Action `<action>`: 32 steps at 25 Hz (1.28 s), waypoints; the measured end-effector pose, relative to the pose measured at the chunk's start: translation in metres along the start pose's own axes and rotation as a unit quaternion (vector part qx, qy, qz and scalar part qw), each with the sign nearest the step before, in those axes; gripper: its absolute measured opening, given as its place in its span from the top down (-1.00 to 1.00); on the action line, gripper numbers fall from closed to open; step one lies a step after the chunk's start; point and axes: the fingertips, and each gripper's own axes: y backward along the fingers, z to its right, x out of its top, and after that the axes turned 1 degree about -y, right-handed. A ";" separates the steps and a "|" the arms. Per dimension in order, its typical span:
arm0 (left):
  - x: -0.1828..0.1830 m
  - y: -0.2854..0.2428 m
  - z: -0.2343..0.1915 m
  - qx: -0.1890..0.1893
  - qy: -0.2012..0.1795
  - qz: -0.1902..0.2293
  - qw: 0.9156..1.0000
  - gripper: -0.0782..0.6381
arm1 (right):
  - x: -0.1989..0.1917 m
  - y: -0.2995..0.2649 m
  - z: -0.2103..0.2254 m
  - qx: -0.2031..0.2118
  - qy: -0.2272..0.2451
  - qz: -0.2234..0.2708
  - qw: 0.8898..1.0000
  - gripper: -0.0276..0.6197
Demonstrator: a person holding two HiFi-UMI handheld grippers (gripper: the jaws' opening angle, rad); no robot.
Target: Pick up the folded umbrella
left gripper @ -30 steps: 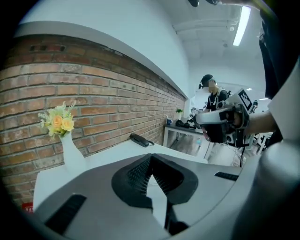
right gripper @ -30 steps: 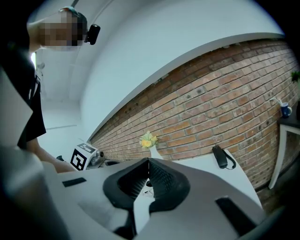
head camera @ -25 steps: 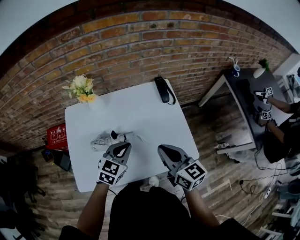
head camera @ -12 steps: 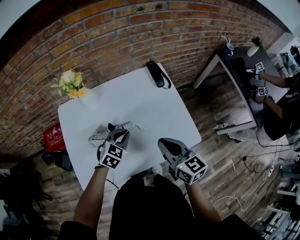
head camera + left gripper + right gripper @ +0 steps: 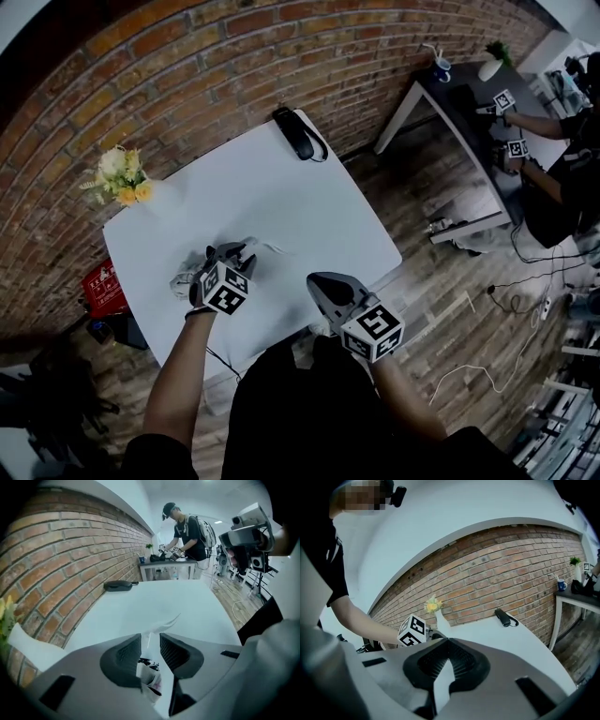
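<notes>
A black folded umbrella [image 5: 292,136] with a wrist loop lies at the far edge of the white table [image 5: 281,206]; it also shows in the left gripper view [image 5: 117,585] and the right gripper view [image 5: 502,617]. My left gripper [image 5: 234,255] points steeply down over a white crumpled bundle with dark marks [image 5: 183,279]. Its jaws [image 5: 150,637] are opening, with the bundle [image 5: 149,677] between them and a gap beside the right pad. My right gripper [image 5: 319,279] hovers over the table's near edge, fingertips together and nothing in them [image 5: 448,639].
A vase of yellow flowers [image 5: 120,178] stands at the table's far left corner. A red box [image 5: 94,281] sits on the floor to the left. To the right stand a dark desk [image 5: 469,89] and a person [image 5: 553,169] using grippers.
My left gripper has dropped onto the white bundle and rolled, and its jaws have parted. The right gripper has sunk a little towards the table's near edge.
</notes>
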 end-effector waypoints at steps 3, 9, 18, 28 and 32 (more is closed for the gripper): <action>-0.004 -0.015 -0.001 -0.015 -0.016 -0.027 0.999 0.37 | -0.007 -0.009 0.000 -0.004 -0.002 -0.010 1.000 0.85; -0.013 -0.039 -0.003 -0.035 -0.038 -0.063 0.997 0.27 | -0.024 -0.034 0.003 -0.006 0.001 -0.034 0.999 0.85; -0.023 -0.060 0.000 -0.062 -0.046 -0.102 0.992 0.25 | -0.037 -0.052 0.008 -0.011 0.001 -0.057 0.998 0.85; -0.038 -0.066 -0.008 -0.120 -0.037 -0.147 0.981 0.25 | -0.039 -0.046 0.015 -0.023 -0.007 -0.060 0.998 0.85; -0.028 -0.068 -0.006 -0.135 -0.030 -0.135 0.981 0.29 | -0.039 -0.036 0.020 -0.029 -0.004 -0.062 0.998 0.85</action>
